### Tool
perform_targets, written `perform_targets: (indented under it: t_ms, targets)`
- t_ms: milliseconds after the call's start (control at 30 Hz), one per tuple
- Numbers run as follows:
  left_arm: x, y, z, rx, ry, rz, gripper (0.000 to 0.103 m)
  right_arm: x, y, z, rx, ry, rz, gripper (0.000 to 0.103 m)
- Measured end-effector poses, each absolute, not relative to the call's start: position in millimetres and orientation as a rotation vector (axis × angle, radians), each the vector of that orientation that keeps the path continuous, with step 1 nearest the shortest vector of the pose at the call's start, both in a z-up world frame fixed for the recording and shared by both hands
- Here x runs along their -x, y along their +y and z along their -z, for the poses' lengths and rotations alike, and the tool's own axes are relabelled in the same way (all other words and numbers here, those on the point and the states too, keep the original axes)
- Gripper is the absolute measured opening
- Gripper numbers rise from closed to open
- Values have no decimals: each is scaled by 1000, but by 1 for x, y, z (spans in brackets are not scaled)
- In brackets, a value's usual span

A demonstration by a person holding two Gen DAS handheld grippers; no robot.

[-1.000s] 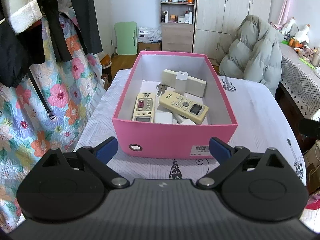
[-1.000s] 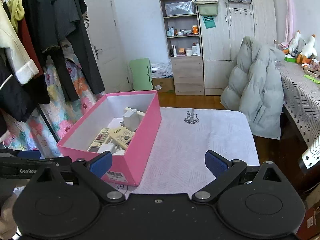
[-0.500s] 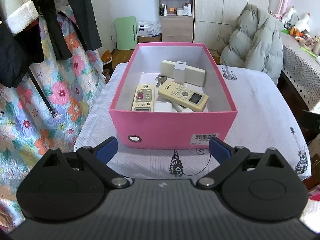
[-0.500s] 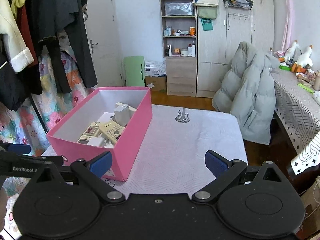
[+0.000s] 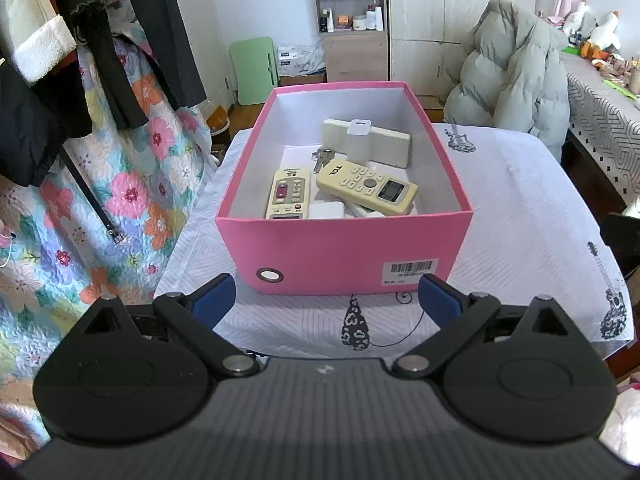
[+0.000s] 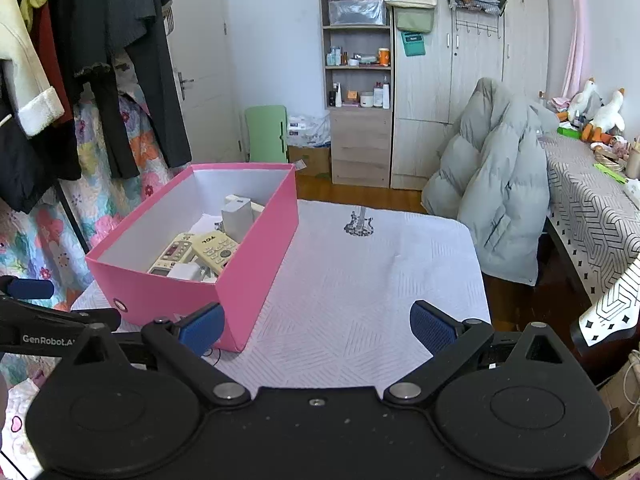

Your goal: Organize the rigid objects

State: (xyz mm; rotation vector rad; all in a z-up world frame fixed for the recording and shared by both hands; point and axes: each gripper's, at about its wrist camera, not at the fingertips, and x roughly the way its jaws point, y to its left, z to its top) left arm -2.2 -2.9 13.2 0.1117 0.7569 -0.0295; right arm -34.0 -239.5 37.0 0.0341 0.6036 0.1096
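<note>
White walls, wooden wardrobe (image 6: pixel 472 80), open shelf (image 6: pixel 358 64), daylight

A home bedroom is showing here: clothes (image 6: pixel 100 60) are hanging left of the wardrobe (image 6: pixel 460 80), plush geese (image 6: pixel 600 112) sitting right of it.

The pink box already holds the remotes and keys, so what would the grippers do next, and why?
Probably nothing more than back away: the pink box holds both remotes, the keys and the white chargers, the tablecloth around it is bare, and both grippers are open and empty.
</note>
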Motion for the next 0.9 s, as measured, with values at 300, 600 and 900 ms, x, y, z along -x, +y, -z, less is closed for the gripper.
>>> perform_targets:
  t_ms: [300,600,900]
  targets:
    - [13,-4,-13,-114,718,29,103,35,-236,-32,-20,598,-105,101]
    - [13,-6,-14,-121,718,10,103,36,-241,-32,-35,594,-86,101]
    - [12,-11,-13,-142,720,11,103,39,-241,-33,-32,584,-88,101]
